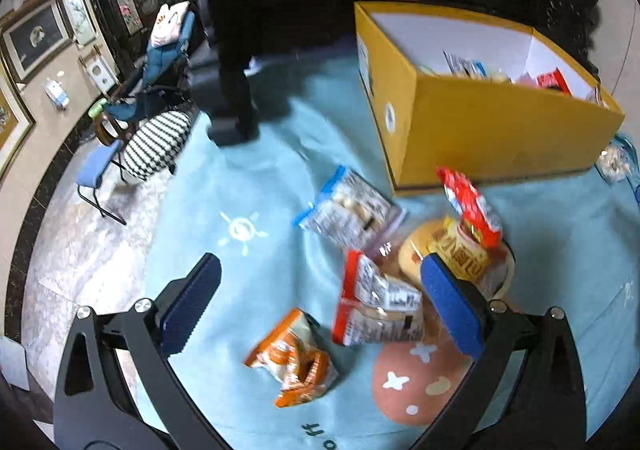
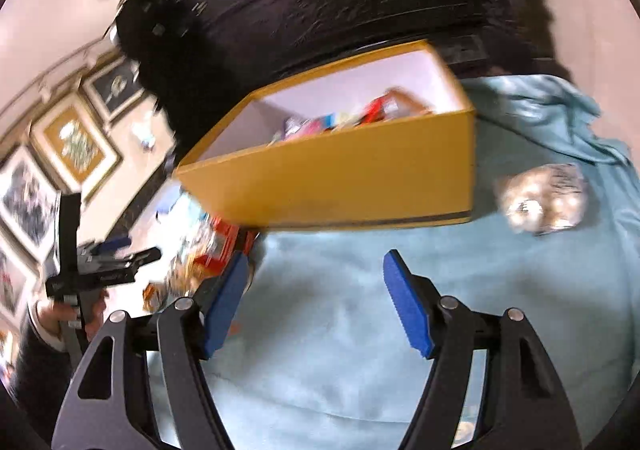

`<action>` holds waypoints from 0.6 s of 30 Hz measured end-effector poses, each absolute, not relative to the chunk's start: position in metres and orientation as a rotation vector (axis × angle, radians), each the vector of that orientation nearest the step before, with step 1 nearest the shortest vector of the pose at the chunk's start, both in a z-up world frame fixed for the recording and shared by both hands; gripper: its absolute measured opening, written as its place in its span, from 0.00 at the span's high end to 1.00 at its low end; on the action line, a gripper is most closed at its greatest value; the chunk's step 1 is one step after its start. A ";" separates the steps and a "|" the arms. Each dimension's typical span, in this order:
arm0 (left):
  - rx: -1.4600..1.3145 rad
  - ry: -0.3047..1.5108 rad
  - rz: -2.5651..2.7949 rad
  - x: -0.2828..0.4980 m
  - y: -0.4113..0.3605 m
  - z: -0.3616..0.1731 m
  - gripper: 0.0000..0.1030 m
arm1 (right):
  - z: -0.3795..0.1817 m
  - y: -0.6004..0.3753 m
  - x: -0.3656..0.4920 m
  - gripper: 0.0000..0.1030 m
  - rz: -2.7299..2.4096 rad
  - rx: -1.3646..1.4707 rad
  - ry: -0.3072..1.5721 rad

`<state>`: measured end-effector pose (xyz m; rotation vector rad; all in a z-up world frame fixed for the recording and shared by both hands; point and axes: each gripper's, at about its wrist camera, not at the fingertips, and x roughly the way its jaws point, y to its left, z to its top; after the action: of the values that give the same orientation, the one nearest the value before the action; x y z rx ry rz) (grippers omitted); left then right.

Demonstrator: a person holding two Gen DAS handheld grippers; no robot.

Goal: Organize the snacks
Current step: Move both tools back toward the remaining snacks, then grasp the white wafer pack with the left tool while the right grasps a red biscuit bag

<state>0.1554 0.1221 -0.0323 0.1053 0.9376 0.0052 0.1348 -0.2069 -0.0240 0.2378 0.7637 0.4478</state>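
A yellow cardboard box (image 1: 492, 130) with several snack packs inside stands on a light blue cloth (image 1: 256, 186); it also shows in the right wrist view (image 2: 340, 186). In front of it lie loose snacks: a blue-edged clear pack (image 1: 348, 206), a red-edged pack (image 1: 376, 302), an orange pack (image 1: 292, 360), a red pack (image 1: 472, 206) and a round bun pack (image 1: 460, 254). My left gripper (image 1: 320, 282) is open above these, holding nothing. My right gripper (image 2: 316, 270) is open and empty over bare cloth in front of the box. A clear pack of pale snacks (image 2: 540, 198) lies right of the box.
A person in dark clothes (image 1: 236, 50) stands behind the cloth. A striped stool (image 1: 156, 146), a blue chair (image 1: 96, 170) and a folding chair (image 1: 164, 62) stand at the left on the marble floor. Framed pictures hang on the wall (image 2: 72, 146).
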 end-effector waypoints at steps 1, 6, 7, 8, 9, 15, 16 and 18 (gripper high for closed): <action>0.101 0.941 -0.012 0.154 0.119 -0.037 0.02 | -0.026 -0.194 0.133 0.31 0.464 0.190 0.769; 0.112 0.999 -0.090 0.147 0.105 -0.064 0.20 | -0.030 -0.144 0.127 0.31 0.552 0.066 0.780; 0.099 1.017 -0.112 0.148 0.104 -0.068 0.34 | -0.030 -0.137 0.126 0.31 0.560 0.052 0.779; 0.082 1.036 -0.130 0.147 0.103 -0.074 0.40 | -0.030 -0.130 0.127 0.31 0.569 0.035 0.778; 0.058 1.054 -0.140 0.149 0.105 -0.079 0.46 | -0.030 -0.120 0.128 0.31 0.581 0.014 0.780; 0.120 1.018 -0.174 0.143 0.097 -0.082 0.64 | -0.038 -0.075 0.146 0.31 0.622 -0.042 0.803; 0.144 1.004 -0.180 0.138 0.093 -0.078 0.64 | -0.040 -0.068 0.156 0.31 0.608 -0.026 0.820; 0.196 0.972 -0.193 0.127 0.083 -0.071 0.64 | -0.048 -0.058 0.177 0.31 0.569 0.029 0.860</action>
<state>0.1274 0.0832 -0.0705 0.1962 0.9719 -0.1928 0.1772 -0.0582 -0.0482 0.0291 0.8597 0.5690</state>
